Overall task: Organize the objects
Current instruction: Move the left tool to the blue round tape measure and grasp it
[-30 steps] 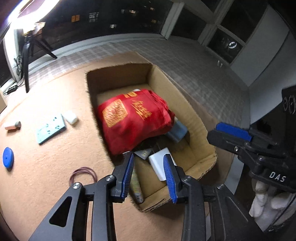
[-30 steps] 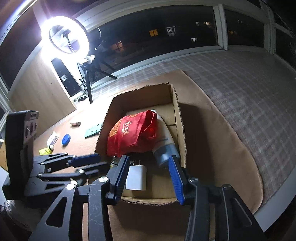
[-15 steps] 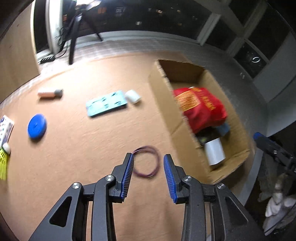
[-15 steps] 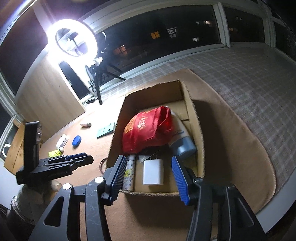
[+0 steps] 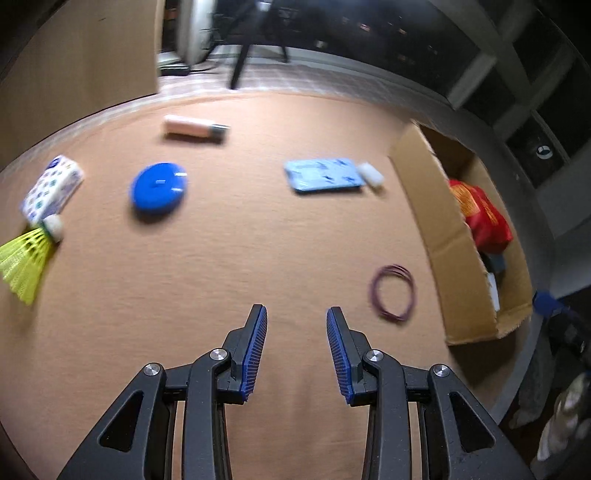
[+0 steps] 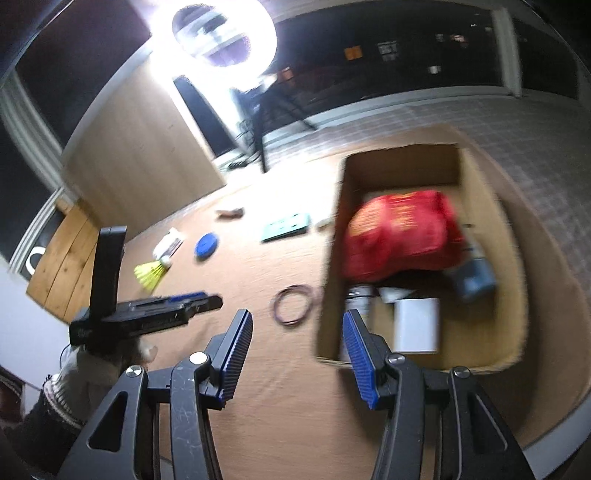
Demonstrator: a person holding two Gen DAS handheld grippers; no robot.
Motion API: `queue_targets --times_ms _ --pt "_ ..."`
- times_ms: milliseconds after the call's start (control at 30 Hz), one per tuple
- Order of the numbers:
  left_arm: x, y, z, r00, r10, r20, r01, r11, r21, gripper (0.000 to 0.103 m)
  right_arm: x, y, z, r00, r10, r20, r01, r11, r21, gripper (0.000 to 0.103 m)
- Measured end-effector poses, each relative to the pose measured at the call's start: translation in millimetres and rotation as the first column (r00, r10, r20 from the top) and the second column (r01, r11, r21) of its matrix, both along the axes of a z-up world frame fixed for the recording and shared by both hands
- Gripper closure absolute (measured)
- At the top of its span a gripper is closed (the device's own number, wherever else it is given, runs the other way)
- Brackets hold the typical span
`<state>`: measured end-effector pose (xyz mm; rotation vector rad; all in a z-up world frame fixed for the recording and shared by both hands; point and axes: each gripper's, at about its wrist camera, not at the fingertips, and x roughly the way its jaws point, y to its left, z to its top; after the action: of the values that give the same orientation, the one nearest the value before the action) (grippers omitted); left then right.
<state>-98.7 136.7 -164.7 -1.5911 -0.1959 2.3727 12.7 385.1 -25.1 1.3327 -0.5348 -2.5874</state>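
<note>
A cardboard box (image 5: 436,221) (image 6: 332,280) stands on the tan mat and holds a red bag (image 6: 399,232), a white block (image 6: 417,325) and a blue-grey item (image 6: 474,277). Loose on the mat lie a purple band coil (image 5: 393,291) (image 6: 291,304), a light blue plate (image 5: 323,175), a small white piece (image 5: 371,175), a blue disc (image 5: 159,190), a pink tube (image 5: 192,127), a patterned pack (image 5: 51,190) and a yellow shuttlecock (image 5: 27,258). My left gripper (image 5: 295,321) is open and empty above the mat, left of the coil. My right gripper (image 6: 297,328) is open and empty near the box's front corner.
A bright ring light (image 6: 221,33) on a tripod stands beyond the mat. A wooden panel (image 6: 147,162) stands at the back left. The mat's edge (image 6: 554,424) curves close on the right, with checkered floor (image 6: 535,147) beyond.
My left gripper has swung left from over the box to above the open mat. My right gripper has also shifted left, so the box now sits to its right.
</note>
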Motion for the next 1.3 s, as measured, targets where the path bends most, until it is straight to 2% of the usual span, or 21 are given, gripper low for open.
queue_targets --times_ms 167,333,600,767,933,1133,1300 --pt "-9.4 -40.0 0.8 0.998 0.067 -0.008 -0.067 0.998 0.0 0.067 -24.8 -39.6 -4.2 0.996 0.084 0.034 -0.084 0.996 0.013 0.056" --pt "-32.1 -67.2 7.0 0.995 0.091 -0.03 -0.091 0.996 -0.019 0.067 -46.4 -65.7 -15.2 0.992 0.099 0.076 -0.101 0.995 0.026 0.056" --pt "-88.6 -84.0 9.5 0.993 0.099 -0.058 -0.101 0.994 -0.03 0.067 -65.0 -77.6 -33.3 0.985 0.102 0.139 -0.105 0.994 0.016 0.056" --pt "-126.3 -83.8 -4.7 0.995 0.082 -0.054 -0.085 0.995 -0.059 0.067 -67.2 -80.8 -39.8 0.982 0.099 0.159 -0.104 0.994 0.021 0.056" --pt "-154.2 -87.9 -23.4 0.996 0.087 -0.001 -0.087 0.996 0.0 0.068 -63.2 -74.7 -41.6 0.983 0.071 0.171 -0.076 0.997 0.024 0.056" --pt "-158.0 -83.0 -31.5 0.999 0.043 0.014 -0.043 0.999 0.016 0.071 -63.3 -67.4 -40.6 0.983 0.05 0.176 -0.057 0.998 0.034 0.056" --pt "-144.6 -70.8 -31.0 0.999 -0.029 0.015 0.029 1.0 0.003 0.078 -70.1 -77.6 -44.4 0.979 0.083 0.187 -0.093 0.995 0.043 0.056"
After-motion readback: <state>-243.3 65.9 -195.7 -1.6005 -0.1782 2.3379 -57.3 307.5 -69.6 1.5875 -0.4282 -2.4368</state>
